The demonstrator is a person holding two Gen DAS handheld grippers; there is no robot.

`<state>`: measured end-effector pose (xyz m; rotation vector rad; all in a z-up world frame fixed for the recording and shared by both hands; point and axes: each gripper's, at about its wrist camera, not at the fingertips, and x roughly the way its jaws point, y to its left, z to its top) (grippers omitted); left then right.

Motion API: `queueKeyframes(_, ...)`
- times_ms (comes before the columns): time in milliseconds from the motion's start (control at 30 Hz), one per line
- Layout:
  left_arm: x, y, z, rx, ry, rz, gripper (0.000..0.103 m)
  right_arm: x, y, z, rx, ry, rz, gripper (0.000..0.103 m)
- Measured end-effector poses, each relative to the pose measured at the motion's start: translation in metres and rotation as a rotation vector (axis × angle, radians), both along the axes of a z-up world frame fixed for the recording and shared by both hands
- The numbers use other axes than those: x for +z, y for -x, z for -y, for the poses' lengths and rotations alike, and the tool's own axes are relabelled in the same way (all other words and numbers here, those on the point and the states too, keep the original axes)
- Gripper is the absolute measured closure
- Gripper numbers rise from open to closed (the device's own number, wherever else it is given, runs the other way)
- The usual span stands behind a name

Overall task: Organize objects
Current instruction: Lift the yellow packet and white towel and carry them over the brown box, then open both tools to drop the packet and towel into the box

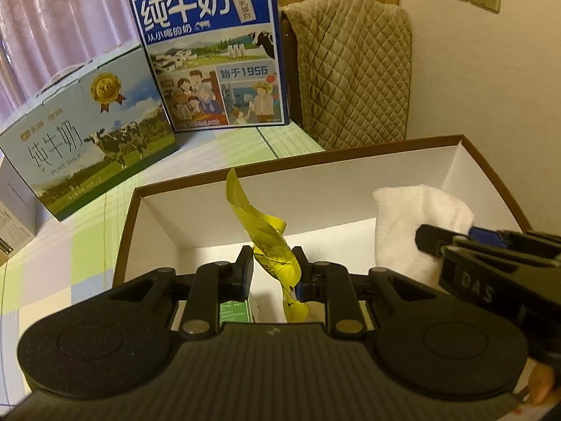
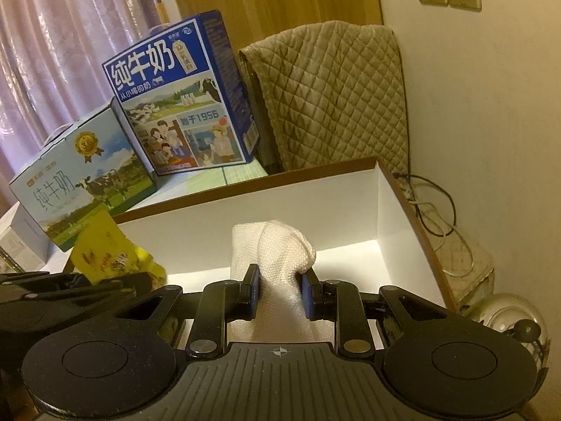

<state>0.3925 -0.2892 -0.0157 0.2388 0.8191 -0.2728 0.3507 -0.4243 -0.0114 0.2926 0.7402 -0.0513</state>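
Observation:
A white box with a brown rim (image 1: 403,175) (image 2: 350,203) lies open on the checked tablecloth. My left gripper (image 1: 272,270) is shut on a crumpled yellow snack packet (image 1: 270,242), held upright over the box's near left part; that packet (image 2: 101,252) shows at the left of the right wrist view. My right gripper (image 2: 278,293) is shut on a bunched white cloth (image 2: 277,256), held above the box's middle; the cloth (image 1: 410,217) and right gripper (image 1: 455,242) appear at the right of the left wrist view. A green-labelled carton (image 1: 235,310) lies in the box under the left gripper.
Two milk cartons stand behind the box: a pale one (image 1: 91,140) at left and a blue one (image 1: 214,56) upright. A quilted beige cover (image 1: 350,70) drapes a chair. Cables (image 2: 434,210) and a glass pot (image 2: 512,322) sit right of the box by the wall.

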Motion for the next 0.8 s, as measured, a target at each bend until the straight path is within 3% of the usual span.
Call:
queueKeyframes(133,-0.001,-0.005,-0.004,0.012,0.006,0.0,0.076,-0.002,-0.001,0.002,-0.008,-0.026,-0.006,0.082)
queueKeyframes(200,-0.001,-0.005,-0.006,0.013,-0.002,0.002,0.066,-0.002,-0.001,0.003,-0.014,-0.03,-0.009,0.082)
queueKeyframes(467,-0.001,-0.002,-0.015,0.009,-0.003,-0.013,0.059,-0.003,-0.001,0.004,-0.021,-0.045,-0.006,0.082)
queueKeyframes(633,-0.001,0.002,-0.018,0.0,-0.009,-0.011,0.053,0.0,-0.001,0.004,-0.012,-0.087,0.048,0.081)
queueKeyframes(800,0.002,0.006,-0.023,-0.001,0.002,-0.01,0.042,0.002,-0.001,0.005,-0.012,-0.096,0.05,0.06)
